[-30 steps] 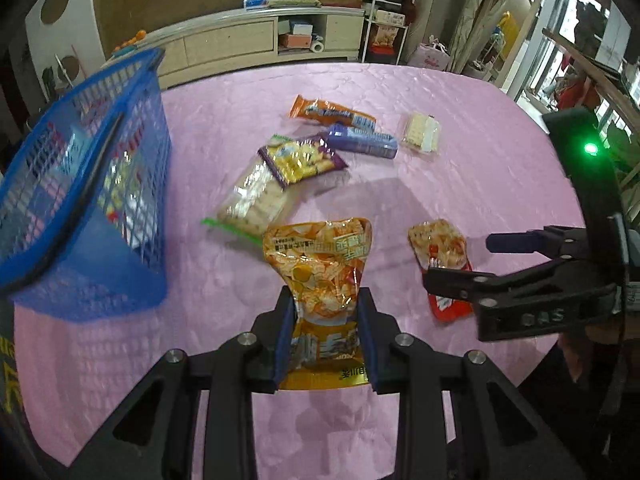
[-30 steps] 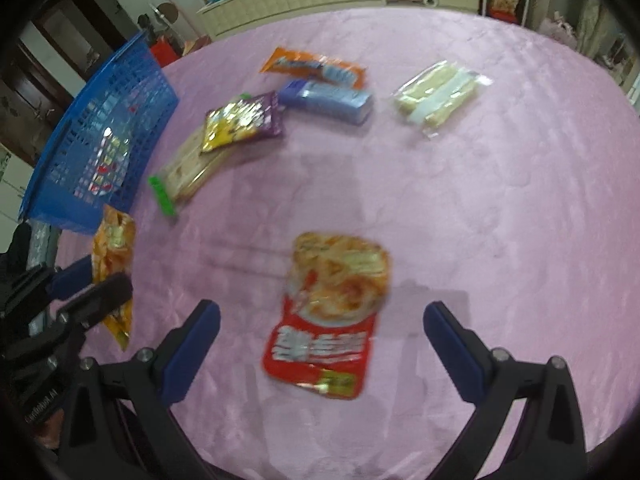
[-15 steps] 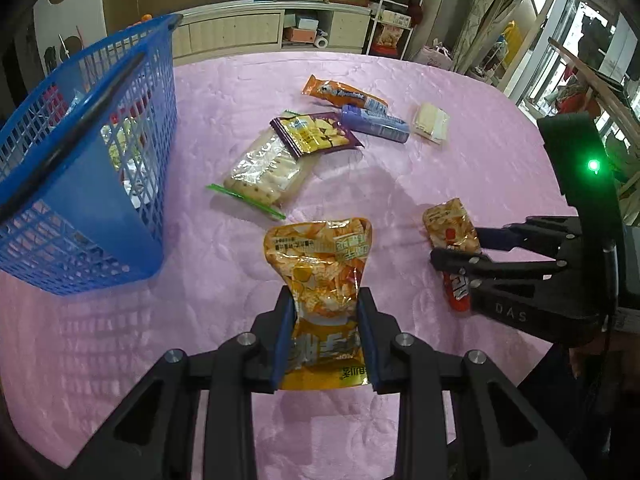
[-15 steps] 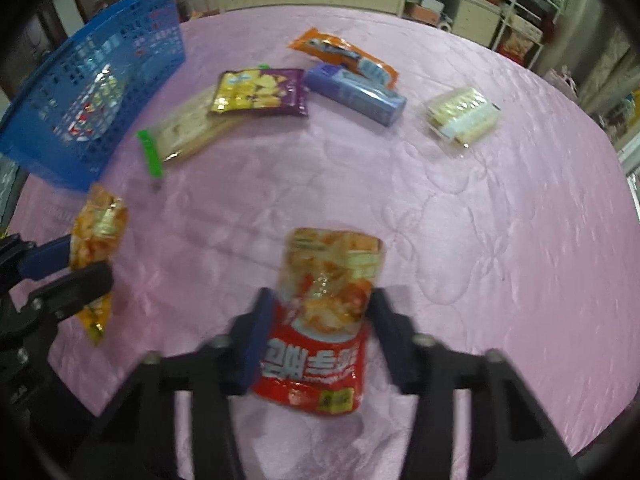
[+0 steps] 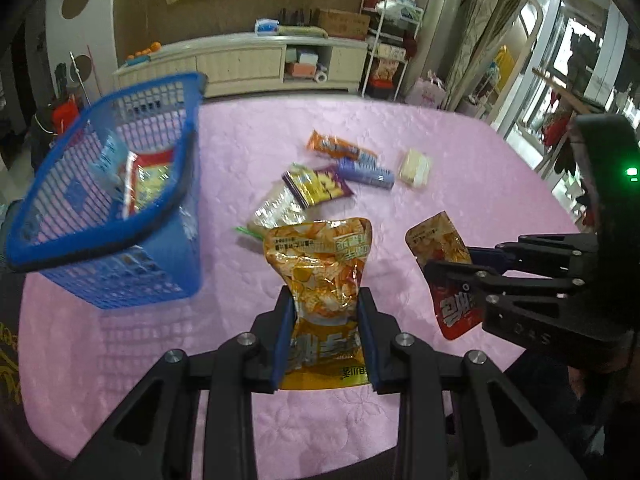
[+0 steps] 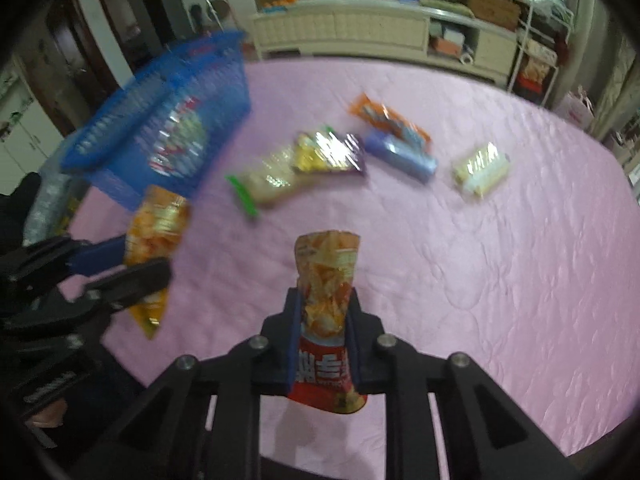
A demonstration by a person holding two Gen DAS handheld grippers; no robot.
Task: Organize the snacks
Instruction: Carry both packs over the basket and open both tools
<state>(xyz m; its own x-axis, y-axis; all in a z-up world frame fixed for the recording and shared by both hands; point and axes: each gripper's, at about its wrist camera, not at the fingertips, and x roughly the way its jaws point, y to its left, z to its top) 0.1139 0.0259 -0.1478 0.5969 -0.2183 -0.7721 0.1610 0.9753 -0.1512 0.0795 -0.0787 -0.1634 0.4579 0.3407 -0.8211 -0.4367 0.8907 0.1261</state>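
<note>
Long cream sideboard (image 5: 256, 62) against brown wall (image 5: 140, 8), wire shelf rack (image 5: 390, 36) beside it.

Right gripper (image 6: 323, 320) jaws closed on red packet (image 6: 326, 296) — seemingly lifted off table.

Orange pouch (image 5: 320, 280) and red pouch (image 6: 326, 312) pinched upright, lifted.

blurred: blue basket (image 6: 160, 128) at 10 o'clock, contents unreadable | hidden: clear cracker pack (image 5: 276, 216) partly covered by orange pouch (image 5: 320, 264) | pouch text too sm.
</note>
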